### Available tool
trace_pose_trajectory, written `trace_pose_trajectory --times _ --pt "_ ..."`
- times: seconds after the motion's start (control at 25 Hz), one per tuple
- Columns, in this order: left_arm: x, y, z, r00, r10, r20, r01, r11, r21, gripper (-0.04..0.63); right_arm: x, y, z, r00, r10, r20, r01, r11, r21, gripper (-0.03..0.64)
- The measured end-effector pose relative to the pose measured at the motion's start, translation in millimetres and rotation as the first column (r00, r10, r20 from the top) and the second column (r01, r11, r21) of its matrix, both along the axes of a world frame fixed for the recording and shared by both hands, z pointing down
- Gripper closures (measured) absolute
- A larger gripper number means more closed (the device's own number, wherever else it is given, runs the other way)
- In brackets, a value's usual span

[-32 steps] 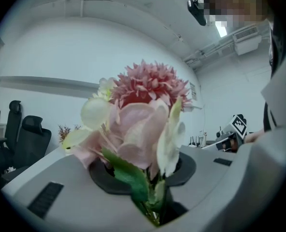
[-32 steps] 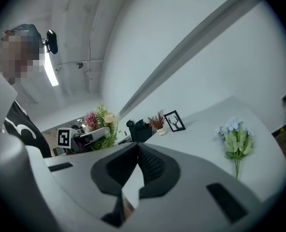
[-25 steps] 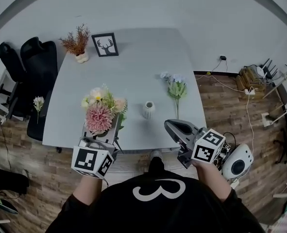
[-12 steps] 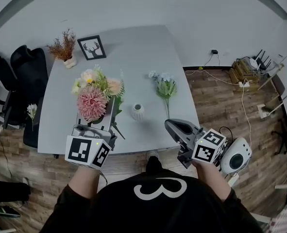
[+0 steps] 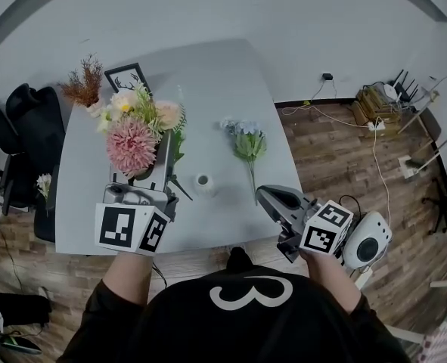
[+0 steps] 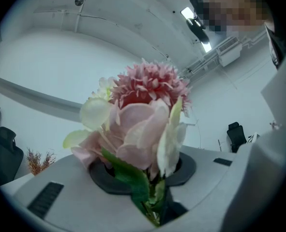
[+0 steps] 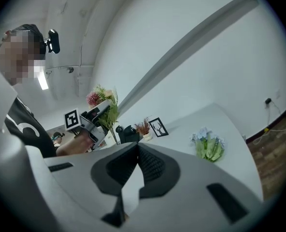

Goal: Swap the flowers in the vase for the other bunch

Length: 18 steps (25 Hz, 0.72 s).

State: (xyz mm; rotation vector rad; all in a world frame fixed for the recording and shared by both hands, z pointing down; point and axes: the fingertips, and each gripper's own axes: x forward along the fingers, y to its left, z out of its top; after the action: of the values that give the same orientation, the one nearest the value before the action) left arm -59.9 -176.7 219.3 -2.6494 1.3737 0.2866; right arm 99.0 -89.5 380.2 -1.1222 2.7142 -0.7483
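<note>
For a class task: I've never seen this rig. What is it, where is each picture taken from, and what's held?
No robot: a person holds a two-jaw gripper in each hand. One camera sits on the person's head, looking down; one rides on each gripper, looking along its jaws. On the grey table stand a small white vase, a framed deer picture and a dried plant; a blue-and-white bunch lies flat. The left gripper grips the pink bouquet by its stems. The right gripper is shut, empty.

Shirt (image 5: pixel 170 331), black: lg. white numeral "3" on back. Left cube (image 5: pixel 131 229), right cube (image 5: pixel 325 237), just above shirt: b/w square codes, no legible txt.
</note>
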Motion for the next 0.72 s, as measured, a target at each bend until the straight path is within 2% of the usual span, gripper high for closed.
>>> trace_pose_trajectory --times 0.28,0.52,0.72 --pt "18.5 -29.1 0.7 1.000 0.008 -0.004 -0.008 0.999 0.033 0.463 11.6 -22.9 5.0 1.000 0.017 0.000 -0.017 1.000 -0.017 0.609" --pt "28.2 -53.7 23.4 1.000 0.012 -0.021 -0.012 1.000 0.002 0.463 18.1 -39.1 19.0 1.000 0.024 -0.005 -0.024 0.998 -0.058 0.609" --pt "35.5 -59.9 51.2 1.000 -0.003 0.012 0.003 1.000 -0.018 0.463 18.3 -50.0 27.0 1.000 0.015 -0.009 -0.016 0.997 -0.081 0.609"
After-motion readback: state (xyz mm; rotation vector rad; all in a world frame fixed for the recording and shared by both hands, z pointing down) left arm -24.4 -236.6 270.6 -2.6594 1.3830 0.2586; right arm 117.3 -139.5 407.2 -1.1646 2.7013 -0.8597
